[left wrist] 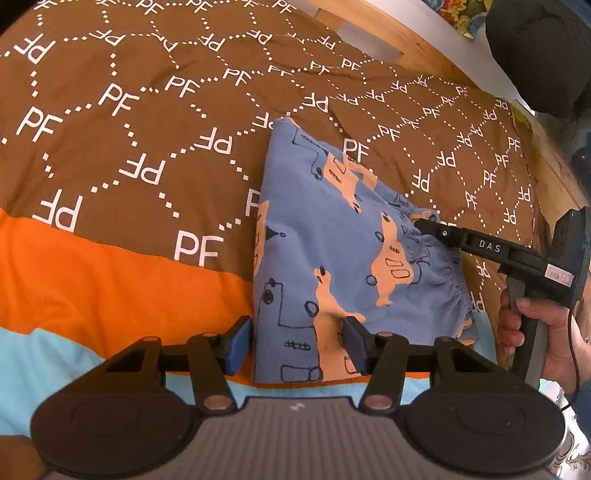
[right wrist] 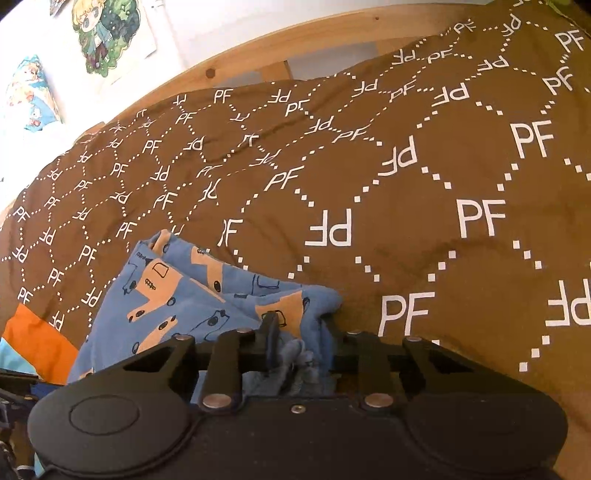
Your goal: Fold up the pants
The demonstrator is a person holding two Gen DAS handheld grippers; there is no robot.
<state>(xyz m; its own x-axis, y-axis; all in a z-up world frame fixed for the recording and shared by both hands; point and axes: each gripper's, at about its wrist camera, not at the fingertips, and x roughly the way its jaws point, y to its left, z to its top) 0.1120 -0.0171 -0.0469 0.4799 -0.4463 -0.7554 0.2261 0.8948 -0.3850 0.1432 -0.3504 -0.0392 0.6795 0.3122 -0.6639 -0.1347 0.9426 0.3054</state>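
Blue pants printed with tan vehicles lie folded on the brown bedspread. My left gripper straddles their near left corner. One blue pad sits just off the cloth's edge and the other rests on top of it. The cloth between them lies flat and the jaws stand apart. My right gripper comes in from the right at the gathered waistband corner. In the right wrist view the pants bunch up between the fingers of the right gripper, which is shut on that cloth.
The bedspread has an orange band and a light blue band near me. A wooden bed frame runs along the far side, with posters on the wall. A person's hand holds the right gripper's handle.
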